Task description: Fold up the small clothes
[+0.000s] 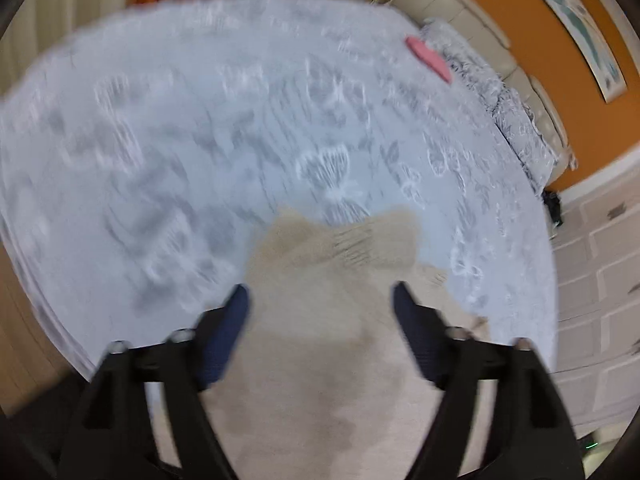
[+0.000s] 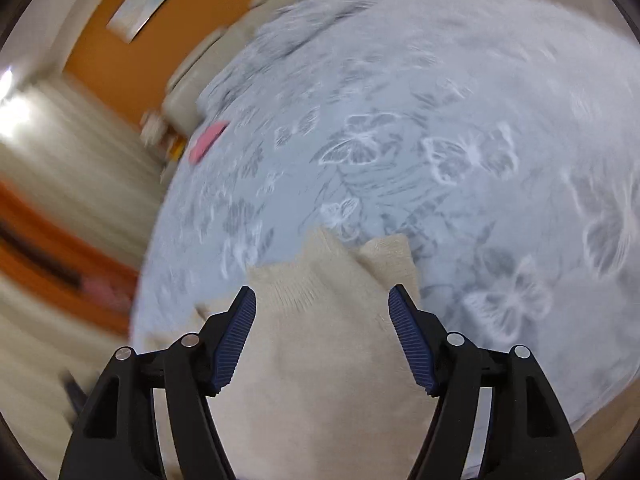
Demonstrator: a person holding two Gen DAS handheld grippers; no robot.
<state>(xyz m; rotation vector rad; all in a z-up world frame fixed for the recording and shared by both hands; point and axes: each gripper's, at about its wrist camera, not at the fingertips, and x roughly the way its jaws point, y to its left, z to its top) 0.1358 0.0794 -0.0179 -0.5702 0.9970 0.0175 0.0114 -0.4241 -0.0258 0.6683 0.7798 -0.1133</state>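
Note:
A cream knitted garment (image 1: 320, 320) lies on a pale blue bedspread with white butterflies (image 1: 200, 120). It also shows in the right wrist view (image 2: 320, 340), with a ribbed cuff or collar part (image 2: 388, 256) at its far end. My left gripper (image 1: 320, 292) is open, held above the garment with nothing between its blue pads (image 1: 228, 332). My right gripper (image 2: 322, 294) is open too, above the same garment, its blue pads (image 2: 236, 332) apart and empty. Both views are blurred by motion.
A pink item (image 1: 428, 58) lies at the far side of the bed, also in the right wrist view (image 2: 206, 140). A cream padded headboard (image 1: 480, 28) and an orange wall (image 1: 580, 100) stand behind. White drawers (image 1: 600, 300) are to the right.

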